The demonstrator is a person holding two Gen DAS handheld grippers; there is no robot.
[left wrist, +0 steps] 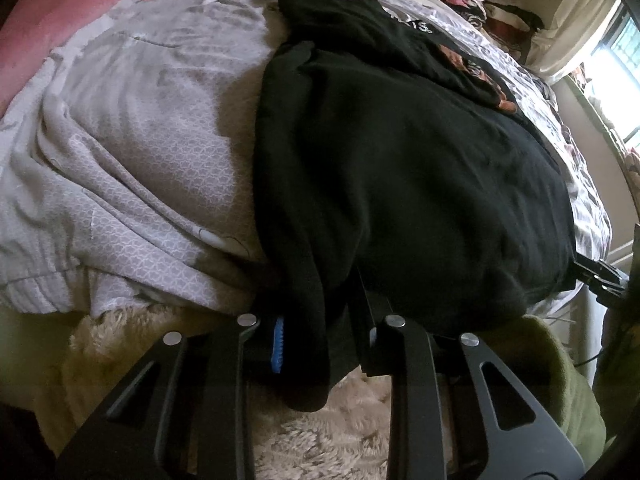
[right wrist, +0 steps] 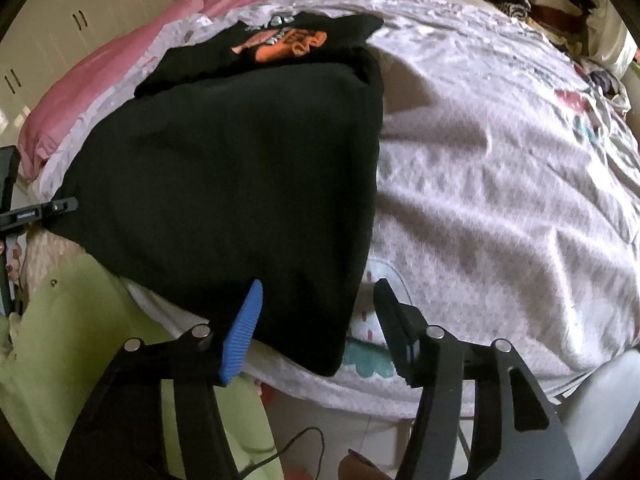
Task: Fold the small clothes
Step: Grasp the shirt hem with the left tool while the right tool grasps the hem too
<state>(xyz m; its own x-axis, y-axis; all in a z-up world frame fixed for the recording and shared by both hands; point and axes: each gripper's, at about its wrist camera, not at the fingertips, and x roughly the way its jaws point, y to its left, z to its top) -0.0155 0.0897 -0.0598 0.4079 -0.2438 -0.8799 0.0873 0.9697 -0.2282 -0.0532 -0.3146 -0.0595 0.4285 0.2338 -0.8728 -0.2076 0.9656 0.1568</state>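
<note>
Black shirt [right wrist: 224, 168] with orange print [right wrist: 288, 42] spread flat on bed [right wrist: 500, 168], partly folded, print end toward far edge. Near hem draped over near edge of bed; one near corner bunched, hanging down.

Black shirt [left wrist: 400, 168] folds hide the left tool's [left wrist: 324, 332] right fingertip.

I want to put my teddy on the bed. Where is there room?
The grey-white bedsheet is bare right of the black shirt, up to the clothes pile at the far edge. A smaller bare patch lies between the shirt and the pink blanket. The pile's corner is crowded.
</note>
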